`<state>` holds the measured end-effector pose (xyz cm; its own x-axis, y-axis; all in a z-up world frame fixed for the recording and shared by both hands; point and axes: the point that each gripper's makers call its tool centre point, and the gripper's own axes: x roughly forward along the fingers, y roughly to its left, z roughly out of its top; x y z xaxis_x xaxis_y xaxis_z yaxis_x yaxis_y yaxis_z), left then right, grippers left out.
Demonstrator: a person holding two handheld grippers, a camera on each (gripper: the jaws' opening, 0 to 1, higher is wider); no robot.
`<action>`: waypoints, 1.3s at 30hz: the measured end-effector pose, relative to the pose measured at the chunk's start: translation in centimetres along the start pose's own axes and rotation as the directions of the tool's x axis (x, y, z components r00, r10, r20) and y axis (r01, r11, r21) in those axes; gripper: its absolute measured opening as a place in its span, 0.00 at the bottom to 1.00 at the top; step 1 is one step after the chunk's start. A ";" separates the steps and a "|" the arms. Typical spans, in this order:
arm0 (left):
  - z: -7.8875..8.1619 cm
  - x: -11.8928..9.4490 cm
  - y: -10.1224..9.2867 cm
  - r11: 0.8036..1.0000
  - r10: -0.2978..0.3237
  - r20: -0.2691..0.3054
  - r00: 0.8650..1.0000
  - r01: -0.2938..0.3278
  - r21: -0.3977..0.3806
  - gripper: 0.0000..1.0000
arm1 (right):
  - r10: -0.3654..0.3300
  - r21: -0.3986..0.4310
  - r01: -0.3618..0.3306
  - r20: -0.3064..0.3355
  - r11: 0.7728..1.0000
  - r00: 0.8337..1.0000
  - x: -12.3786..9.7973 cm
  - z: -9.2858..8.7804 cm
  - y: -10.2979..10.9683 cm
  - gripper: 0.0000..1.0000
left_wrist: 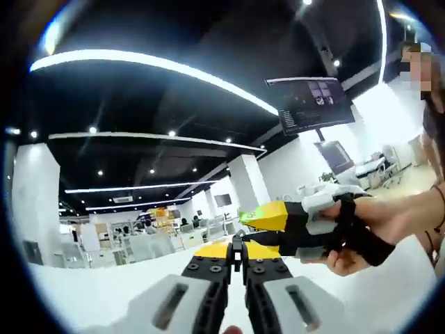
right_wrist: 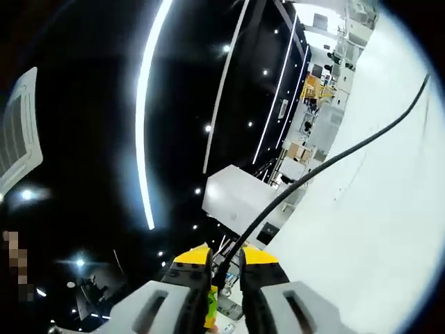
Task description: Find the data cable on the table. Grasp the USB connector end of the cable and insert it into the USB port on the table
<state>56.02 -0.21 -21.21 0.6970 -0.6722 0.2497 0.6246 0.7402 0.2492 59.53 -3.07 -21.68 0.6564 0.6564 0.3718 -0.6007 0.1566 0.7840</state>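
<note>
The right gripper (right_wrist: 226, 263) is closed on the cable (right_wrist: 334, 156), pinching it just at its tips. I reckon that's so the plug end stays stiff for pushing in, though the plug itself is hidden between the jaws. From there the cable trails away over the table (right_wrist: 389, 229), passing beside a white box (right_wrist: 236, 195). I can't tell whether the box holds the port. The left gripper (left_wrist: 236, 254) hangs close by, jaws together on nothing, probably ready to steady things.

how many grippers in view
2. The left gripper is at the bottom of the left gripper view; the right gripper is at the bottom of the right gripper view, shut on a black cable, also hand-held in the left gripper view.
</note>
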 end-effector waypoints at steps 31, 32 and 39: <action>-2.8 0.7 -1.9 0.851 -0.128 0.047 0.991 0.134 -0.507 0.06 | -0.091 -0.071 0.093 0.030 0.993 0.995 -0.9 0.7 -2.2 0.09; -2.9 0.8 -2.0 0.848 -0.132 0.045 0.990 0.136 -0.513 0.06 | -0.098 -0.079 0.100 0.029 0.992 0.995 -1.0 0.7 -2.4 0.09; -3.9 1.1 -2.5 0.852 -0.163 0.017 0.987 0.149 -0.502 0.07 | -0.104 -0.107 0.104 0.014 0.989 0.995 -1.4 0.8 -2.4 0.06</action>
<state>56.58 -2.78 -25.22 0.5800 -0.7839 0.2216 0.8129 0.5393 -0.2200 60.46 -4.92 -23.69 0.7213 0.6264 0.2954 -0.5742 0.3024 0.7609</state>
